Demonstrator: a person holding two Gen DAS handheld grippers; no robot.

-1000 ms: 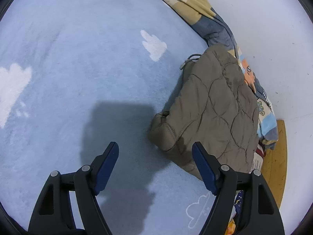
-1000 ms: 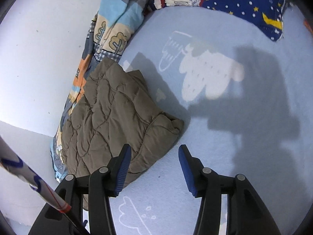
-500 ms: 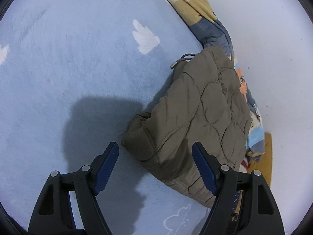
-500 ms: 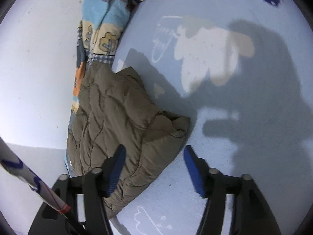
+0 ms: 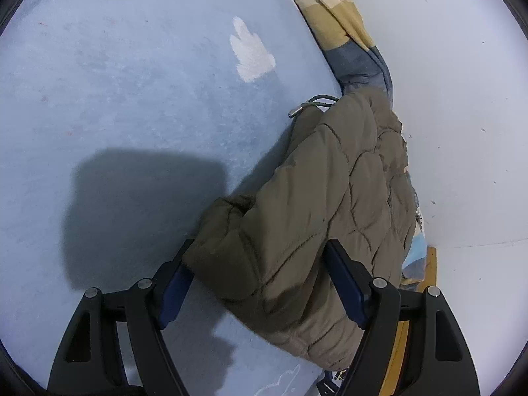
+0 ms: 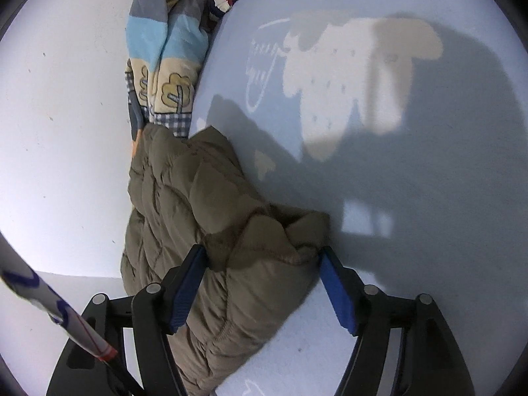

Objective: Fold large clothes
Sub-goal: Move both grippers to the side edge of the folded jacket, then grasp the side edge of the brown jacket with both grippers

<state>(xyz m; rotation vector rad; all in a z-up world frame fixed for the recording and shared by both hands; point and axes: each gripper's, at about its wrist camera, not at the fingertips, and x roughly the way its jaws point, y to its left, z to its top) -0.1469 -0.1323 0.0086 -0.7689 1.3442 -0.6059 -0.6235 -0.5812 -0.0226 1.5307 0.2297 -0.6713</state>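
A folded olive-brown quilted jacket [image 5: 316, 204] lies on a light blue bed sheet [image 5: 132, 99] against a white wall. Its drawstring with a metal tip [image 5: 297, 110] sticks out at the far end. My left gripper [image 5: 260, 280] is open, its jaws on either side of the jacket's near corner. The same jacket [image 6: 204, 217] shows in the right wrist view. My right gripper [image 6: 264, 280] is open, its jaws straddling the jacket's other corner. Neither gripper has closed on the fabric.
A patterned patchwork quilt [image 6: 165, 52] runs bunched along the white wall [image 5: 462, 99] behind the jacket. The sheet carries white cloud prints [image 6: 346, 66]. A striped pole [image 6: 52, 307] crosses the lower left of the right wrist view. A wooden bed edge [image 5: 429, 270] shows by the wall.
Both grippers have moved forward onto the jacket. Its corners, earlier ahead of the fingertips, now sit between the open jaws. The jacket itself has not moved.
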